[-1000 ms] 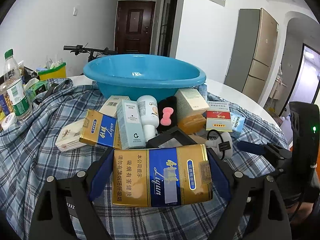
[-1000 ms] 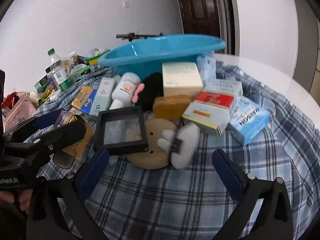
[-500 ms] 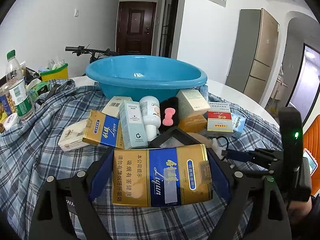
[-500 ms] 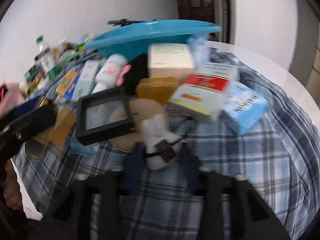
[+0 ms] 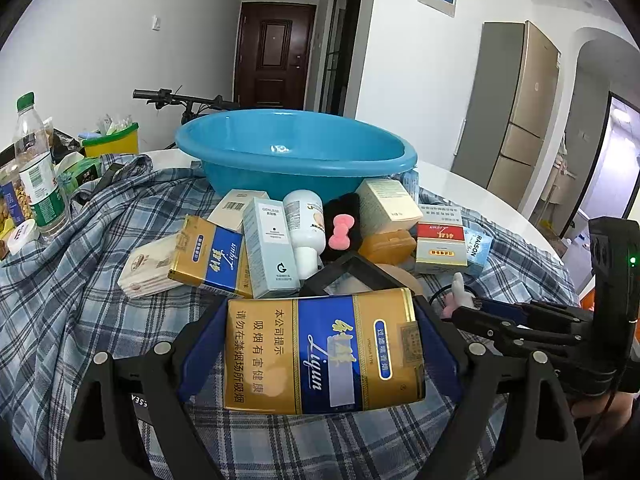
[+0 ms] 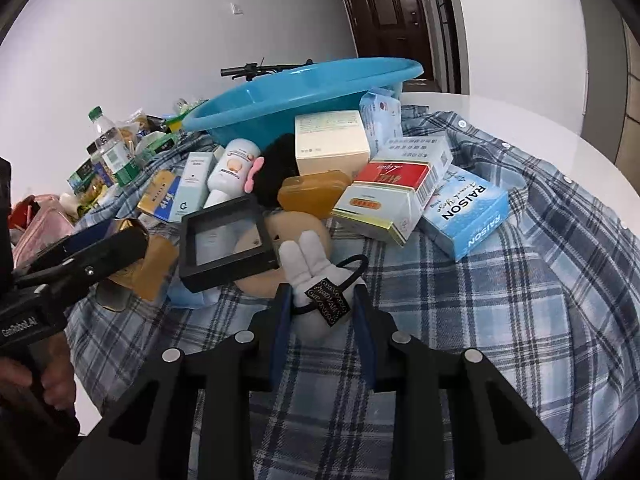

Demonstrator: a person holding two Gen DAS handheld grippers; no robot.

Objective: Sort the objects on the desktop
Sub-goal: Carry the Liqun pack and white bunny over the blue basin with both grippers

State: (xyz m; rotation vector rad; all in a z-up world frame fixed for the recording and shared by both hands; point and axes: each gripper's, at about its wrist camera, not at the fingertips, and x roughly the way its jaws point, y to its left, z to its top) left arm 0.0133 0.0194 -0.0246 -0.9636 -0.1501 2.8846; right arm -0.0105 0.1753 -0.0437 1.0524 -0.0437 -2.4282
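1. Left gripper (image 5: 320,356) is clamping gold pack (image 5: 323,350), hovering low over plaid cloth (image 5: 72,300)
2. Right gripper (image 6: 323,314) is closing on white plush (image 6: 310,280) beside black frame (image 6: 224,240)
3. Next, probably: both are going into blue basin (image 5: 296,152), needing lift over the pile

Both views bright, even daylight, sharp, no motion blur. Strong fisheye: black corners, walls bow above the blue basin (image 5: 296,152). Small glare spot inside the basin. Doorway far right of the basin is blown out. Soft, weak shadows under boxes in front of the basin. White counter (image 6: 520,120) behind it looks slightly overexposed.
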